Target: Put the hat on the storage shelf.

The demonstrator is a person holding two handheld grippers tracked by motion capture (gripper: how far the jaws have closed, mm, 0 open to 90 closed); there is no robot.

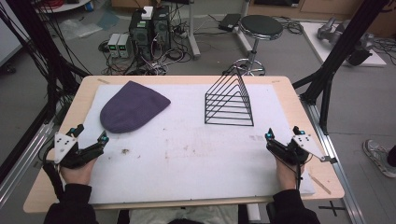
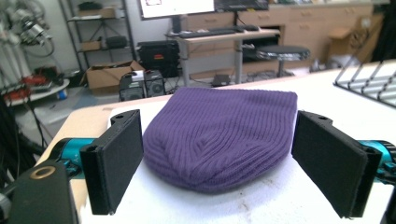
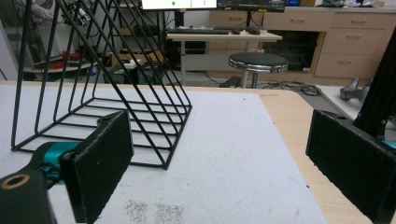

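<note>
So both grippers are sitting at the near corners of the white mat [image 1: 187, 154], the left gripper [image 1: 88, 135] and right gripper [image 1: 283, 134] each with jaws spread wide and nothing between them. The purple knit beanie [image 1: 133, 107] lies flat just ahead of the left one, and a black wire rack [image 1: 229, 100] stands ahead of the right.

Rack [image 3: 93, 84]: top and left cut off at 12 and 9 o'clock in right gripper view. Right gripper's [image 3: 217, 161] right jaw clipped at 3 o'clock. Person's forearms cut at 6 o'clock, high view.
</note>
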